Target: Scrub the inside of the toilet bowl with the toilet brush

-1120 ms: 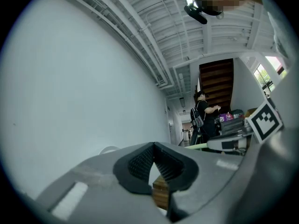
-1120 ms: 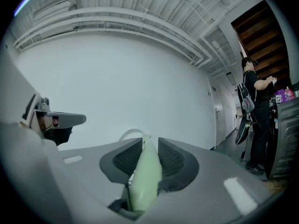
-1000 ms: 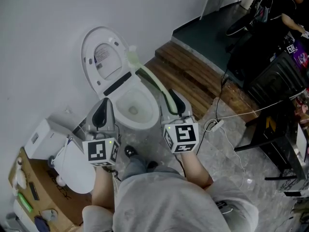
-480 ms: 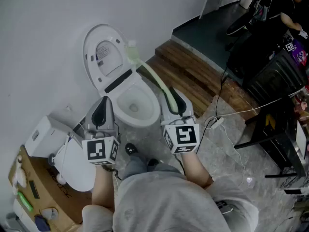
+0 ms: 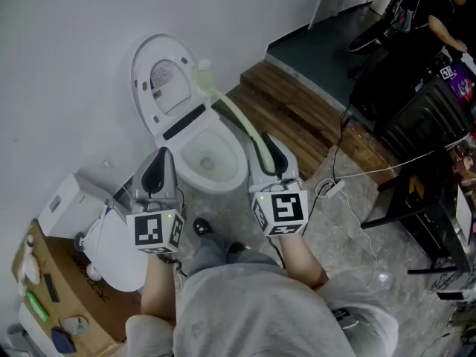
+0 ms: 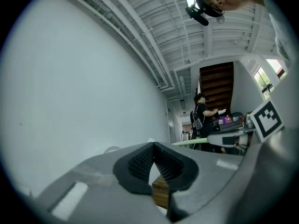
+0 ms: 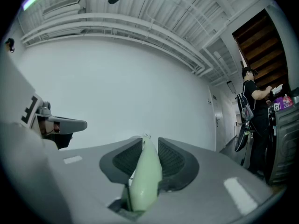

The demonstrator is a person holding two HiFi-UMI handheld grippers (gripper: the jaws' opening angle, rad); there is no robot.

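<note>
The right claw (image 7: 145, 146) is clamped on the pale green handle of the brush (image 5: 239, 123), gripping it near the end, probably so the long shaft can reach across the toilet. The bristle head (image 5: 202, 77) hangs up beside the raised lid (image 5: 158, 80), above the back of the bowl (image 5: 239, 171) and not yet inside it, so scrubbing looks about to begin. The left claw (image 6: 153, 149) is shut with nothing between its pads, held low on the bowl's near left side, out of the way. The bowl seems to hold only a small pool at its bottom. A cardboard box (image 5: 97, 303) at lower left holds small items, too tiny to name.
</note>
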